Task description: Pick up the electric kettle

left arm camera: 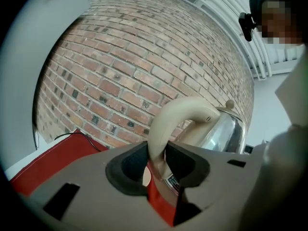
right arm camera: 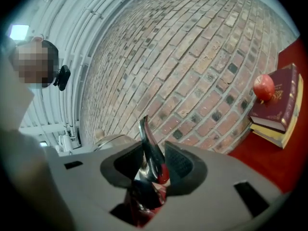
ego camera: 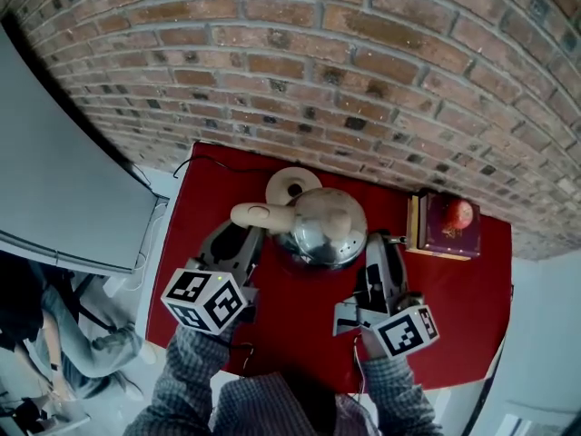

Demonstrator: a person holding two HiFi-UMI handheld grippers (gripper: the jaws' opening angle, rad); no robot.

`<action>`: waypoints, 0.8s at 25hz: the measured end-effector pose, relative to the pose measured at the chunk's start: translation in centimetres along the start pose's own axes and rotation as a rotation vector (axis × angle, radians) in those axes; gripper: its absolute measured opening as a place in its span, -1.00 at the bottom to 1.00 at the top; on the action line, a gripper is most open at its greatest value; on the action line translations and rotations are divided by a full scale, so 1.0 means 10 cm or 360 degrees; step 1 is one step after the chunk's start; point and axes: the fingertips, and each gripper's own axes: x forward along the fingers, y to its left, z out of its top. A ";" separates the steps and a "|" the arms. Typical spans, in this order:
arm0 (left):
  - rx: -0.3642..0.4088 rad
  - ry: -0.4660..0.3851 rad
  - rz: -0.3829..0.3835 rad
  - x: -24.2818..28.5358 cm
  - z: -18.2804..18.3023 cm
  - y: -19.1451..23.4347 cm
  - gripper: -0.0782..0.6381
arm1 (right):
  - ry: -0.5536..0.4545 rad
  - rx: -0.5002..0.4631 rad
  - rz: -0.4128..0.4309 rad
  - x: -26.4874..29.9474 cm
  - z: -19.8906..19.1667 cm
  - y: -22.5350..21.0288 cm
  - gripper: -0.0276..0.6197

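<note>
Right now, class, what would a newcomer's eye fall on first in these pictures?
A shiny kettle mid-table over the red cloth, the left tool clamped on its cream handle, the right tool on its spout. At the right, a red fruit sits on books by the brick wall.

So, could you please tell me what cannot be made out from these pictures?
Head view: the underside of the electric kettle, hidden by its own body; whether it clears the red cloth cannot be told.
Left gripper view: the kettle's lower body, behind the left gripper.
Right gripper view: most of the kettle, behind the right gripper; only spout and lid show.
Titles on the books: too small in head and right gripper views.
</note>
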 end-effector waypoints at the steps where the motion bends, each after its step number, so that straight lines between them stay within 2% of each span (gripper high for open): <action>1: 0.0006 -0.0006 -0.0007 -0.04 0.02 -0.04 -0.44 | -0.0004 -0.0005 0.0002 -0.05 0.03 0.04 -0.48; 6: 0.0038 -0.0017 -0.0025 -0.32 0.07 -0.27 -0.44 | -0.0016 0.0002 0.0023 -0.32 0.14 0.23 -0.48; 14: 0.0033 0.0015 -0.0015 -0.70 -0.02 -0.58 -0.44 | -0.0012 0.0022 0.0044 -0.66 0.27 0.34 -0.48; 20: -0.0001 -0.0025 -0.0013 -0.85 -0.04 -0.77 -0.44 | -0.0005 -0.0009 0.0069 -0.86 0.39 0.43 -0.48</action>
